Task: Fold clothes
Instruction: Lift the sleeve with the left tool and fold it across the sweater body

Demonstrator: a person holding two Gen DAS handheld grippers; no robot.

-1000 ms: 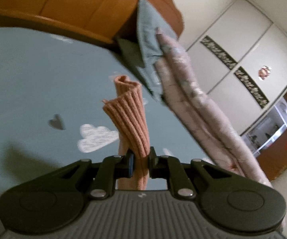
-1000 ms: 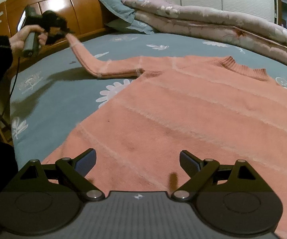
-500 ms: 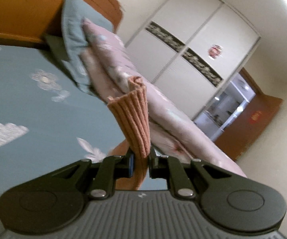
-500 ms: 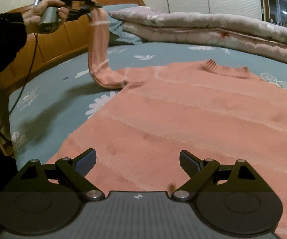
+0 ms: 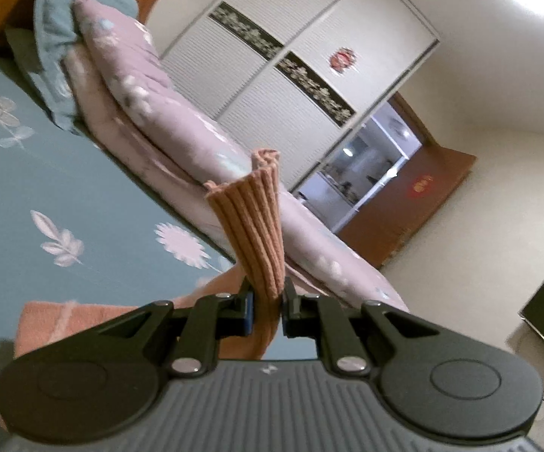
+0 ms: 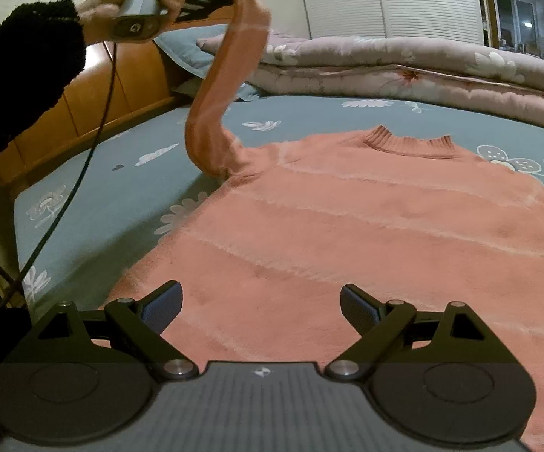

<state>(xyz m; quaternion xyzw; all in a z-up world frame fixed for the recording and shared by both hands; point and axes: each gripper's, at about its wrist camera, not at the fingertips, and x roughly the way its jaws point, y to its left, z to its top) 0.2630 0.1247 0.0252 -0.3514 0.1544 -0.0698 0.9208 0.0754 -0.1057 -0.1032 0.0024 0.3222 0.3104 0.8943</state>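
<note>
Overhead, the left gripper [image 5: 266, 303] clamps the ribbed cuff [image 5: 251, 226] of a salmon-pink sweater [image 6: 366, 233], its jaws nearly closed on the knit — the sleeve [image 6: 226, 86] hangs from it in a long curve down to the shoulder. A hand [image 6: 128, 0] in a dark fleecy sleeve [image 6: 19, 75] holds that gripper up near the wooden headboard [image 6: 121, 86]. Front down, the sweater's body lies flat across the middle of the teal flowered bedsheet [image 6: 121, 196], collar toward a folded pink quilt [image 6: 403, 64] along the far edge. Nearer the camera, the right gripper [image 6: 260, 307] hovers over the hem — jaws spread wide, holding nothing.
</note>
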